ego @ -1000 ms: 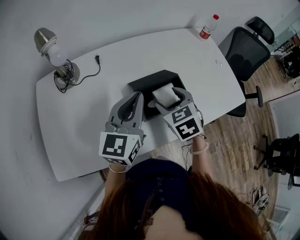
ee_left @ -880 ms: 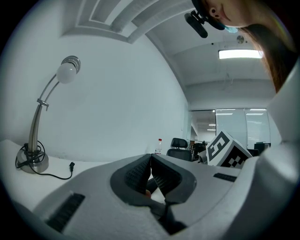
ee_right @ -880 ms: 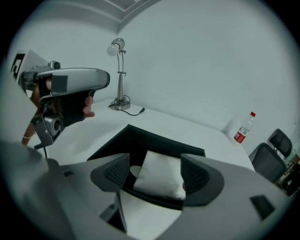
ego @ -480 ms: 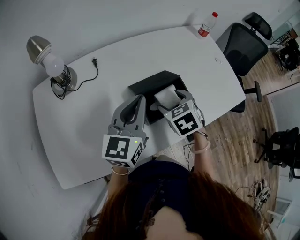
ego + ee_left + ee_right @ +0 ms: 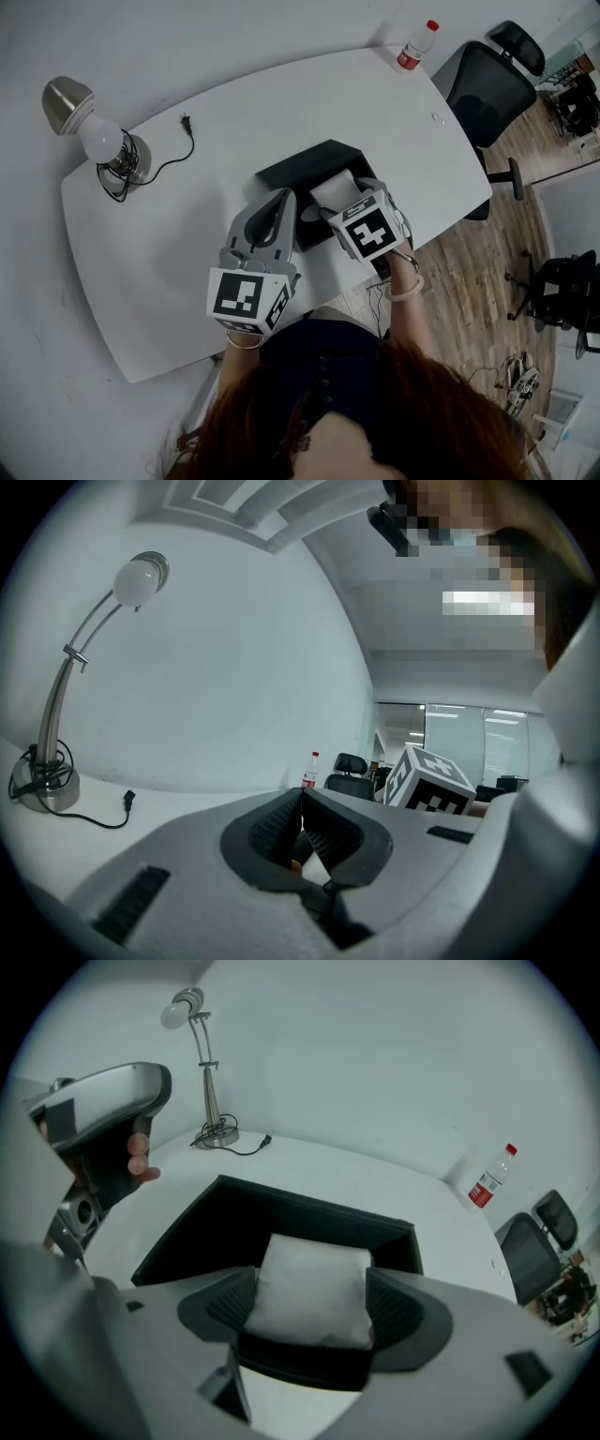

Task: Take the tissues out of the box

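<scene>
White tissues point(image 5: 309, 1274) stand upright in the black box point(image 5: 281, 1206), mid-frame on the table point(image 5: 169, 234). Only the right gripper view shows the right gripper point(image 5: 311, 1309) straddling them, its jaws wide apart, having just been opening. The left gripper view shows the left gripper point(image 5: 302, 799) with jaws together.

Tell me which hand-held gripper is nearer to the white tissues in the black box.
Right. The right hand-held gripper, jaws just opening, straddles the tissues; the left hand-held gripper, shut, is beside the box.
</scene>
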Demonstrator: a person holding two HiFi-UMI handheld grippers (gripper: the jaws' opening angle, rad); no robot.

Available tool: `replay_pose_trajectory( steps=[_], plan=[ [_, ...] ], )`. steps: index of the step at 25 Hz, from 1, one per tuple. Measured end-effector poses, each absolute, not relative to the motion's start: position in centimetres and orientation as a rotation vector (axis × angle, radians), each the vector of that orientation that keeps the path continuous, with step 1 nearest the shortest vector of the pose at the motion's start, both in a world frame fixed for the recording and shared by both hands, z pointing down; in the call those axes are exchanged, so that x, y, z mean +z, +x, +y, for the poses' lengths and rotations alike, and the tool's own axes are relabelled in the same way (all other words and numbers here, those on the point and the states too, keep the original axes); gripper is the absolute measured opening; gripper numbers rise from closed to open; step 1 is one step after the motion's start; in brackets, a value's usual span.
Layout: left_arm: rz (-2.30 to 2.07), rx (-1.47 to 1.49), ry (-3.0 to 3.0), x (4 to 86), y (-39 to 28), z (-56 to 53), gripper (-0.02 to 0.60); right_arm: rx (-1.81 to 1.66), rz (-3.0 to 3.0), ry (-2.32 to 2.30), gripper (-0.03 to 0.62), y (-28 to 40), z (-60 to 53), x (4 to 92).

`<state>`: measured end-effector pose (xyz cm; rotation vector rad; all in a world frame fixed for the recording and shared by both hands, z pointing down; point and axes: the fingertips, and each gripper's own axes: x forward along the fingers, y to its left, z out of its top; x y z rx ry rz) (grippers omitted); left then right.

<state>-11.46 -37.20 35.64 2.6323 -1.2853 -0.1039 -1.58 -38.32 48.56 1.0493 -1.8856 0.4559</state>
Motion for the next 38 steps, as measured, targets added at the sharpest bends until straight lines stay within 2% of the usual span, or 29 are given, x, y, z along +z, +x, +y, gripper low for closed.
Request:
replay_pose_trajectory(
  steps=[12,22,38],
  plan=[
    [-1.275,-0.101,2.626,36.0,-11.2,-38.0,0.021,0.457,-1.757,1.020,0.331,-0.6,-39.4,49.0],
    [-1.273,-0.106,2.628,35.8,-11.0,-37.9,0.021,0.434,-1.787,1.010,0.267,-0.5,-39.4,48.4],
    [-1.314,-0.109,2.641,34.9,-10.4,-36.5,0.021,0.432,-1.940,1.022,0.267,-1.4,-37.7,45.9]
  ],
)
